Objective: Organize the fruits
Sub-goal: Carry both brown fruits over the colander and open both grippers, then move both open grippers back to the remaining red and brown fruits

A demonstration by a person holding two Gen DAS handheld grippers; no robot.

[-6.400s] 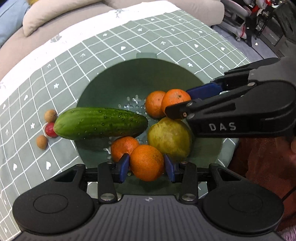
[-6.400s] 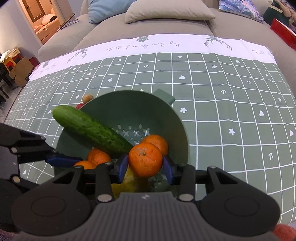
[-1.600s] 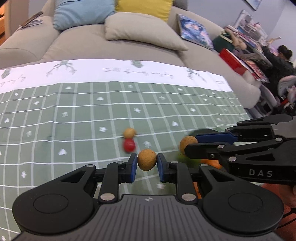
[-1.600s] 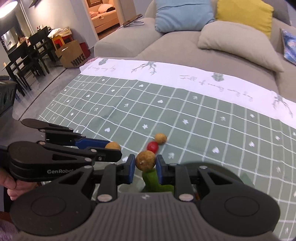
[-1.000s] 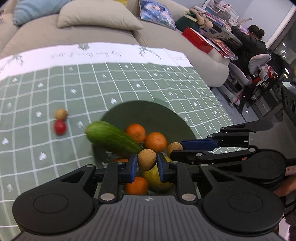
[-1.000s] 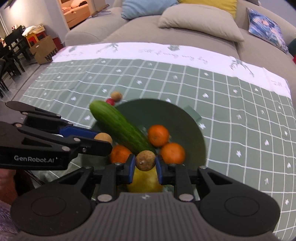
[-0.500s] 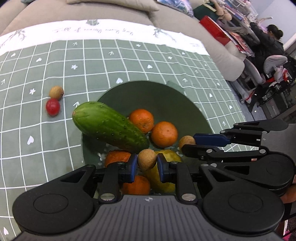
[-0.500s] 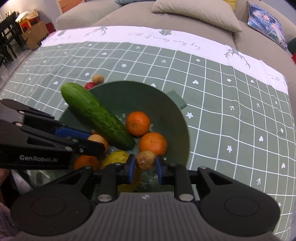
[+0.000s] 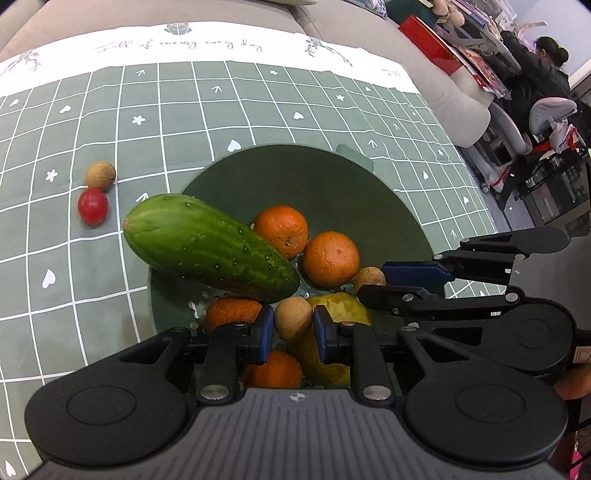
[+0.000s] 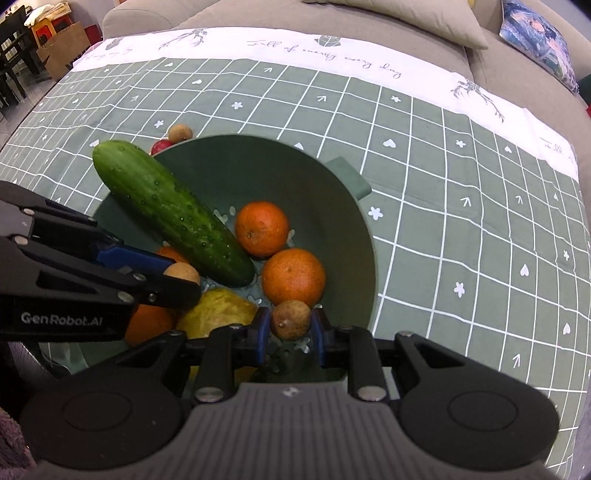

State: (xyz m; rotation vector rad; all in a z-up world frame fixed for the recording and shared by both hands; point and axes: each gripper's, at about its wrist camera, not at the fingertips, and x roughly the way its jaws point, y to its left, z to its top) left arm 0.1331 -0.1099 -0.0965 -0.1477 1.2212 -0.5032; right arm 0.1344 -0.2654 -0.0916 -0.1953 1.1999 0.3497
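A dark green colander bowl [image 9: 369, 192] [image 10: 258, 166] on the checked cloth holds a cucumber [image 9: 210, 247] [image 10: 170, 210], several oranges [image 9: 330, 258] [image 10: 293, 277] and a yellow-green fruit [image 9: 343, 308] [image 10: 218, 310]. My left gripper [image 9: 294, 328] is shut on a small brown round fruit [image 9: 294, 317] above the bowl's near side. My right gripper [image 10: 290, 330] is shut on another small brown fruit [image 10: 290, 319] over the bowl; it also shows in the left wrist view [image 9: 370, 278].
A brown fruit [image 9: 100, 175] [image 10: 180, 133] and a red fruit [image 9: 92, 205] [image 10: 161, 146] lie on the cloth left of the bowl. A grey sofa [image 10: 332, 18] stands behind the table. A seated person [image 9: 546, 70] and chairs are at the far right.
Both grippers, each holding its small brown fruit, have moved from over the cloth to above the bowl and come lower and closer to the fruit in it.
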